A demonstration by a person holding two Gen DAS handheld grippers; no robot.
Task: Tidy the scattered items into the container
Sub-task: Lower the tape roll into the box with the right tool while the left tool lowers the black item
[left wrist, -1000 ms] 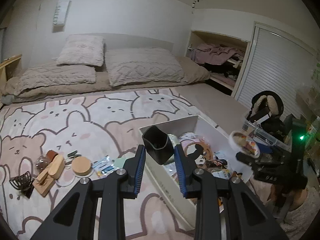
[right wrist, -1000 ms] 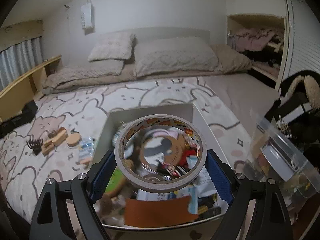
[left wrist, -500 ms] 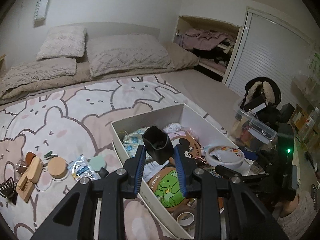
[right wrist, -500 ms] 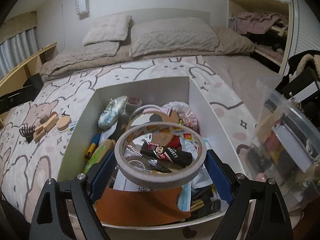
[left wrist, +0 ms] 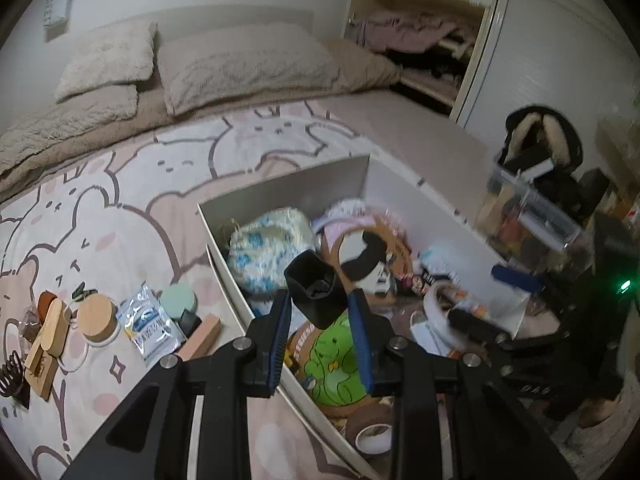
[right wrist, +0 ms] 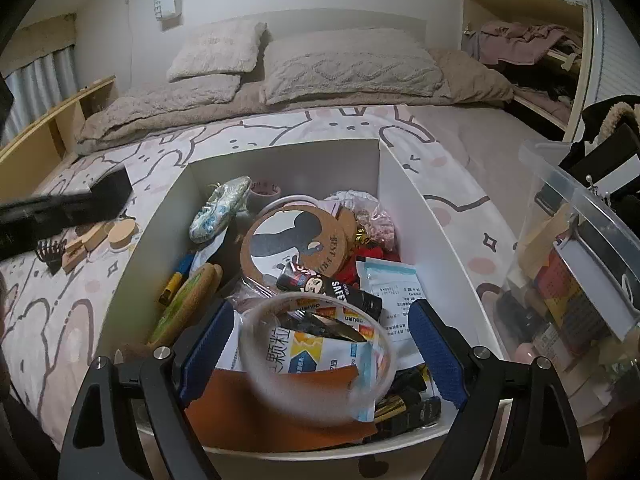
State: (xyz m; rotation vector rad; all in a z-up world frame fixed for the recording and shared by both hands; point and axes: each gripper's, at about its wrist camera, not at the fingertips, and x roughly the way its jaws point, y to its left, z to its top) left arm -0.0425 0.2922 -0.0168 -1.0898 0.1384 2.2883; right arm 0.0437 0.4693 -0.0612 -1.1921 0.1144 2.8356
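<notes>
A bed with a pink bear-print blanket (left wrist: 120,208) carries the white rectangular storage box (right wrist: 412,216), already heaped with odds and ends. The left gripper (left wrist: 318,322) has its blue fingers clamped on a small black square-mouthed plastic cup (left wrist: 316,292), its long axis tilted with the open mouth up and away, over the box's near-left wall; a second ago it hung over the blanket short of the box. The right gripper (right wrist: 320,348) has its fingers apart around the blurred roll of clear tape (right wrist: 318,354), hole upward, which now sits lower among the box's contents and no longer touches the pads.
</notes>
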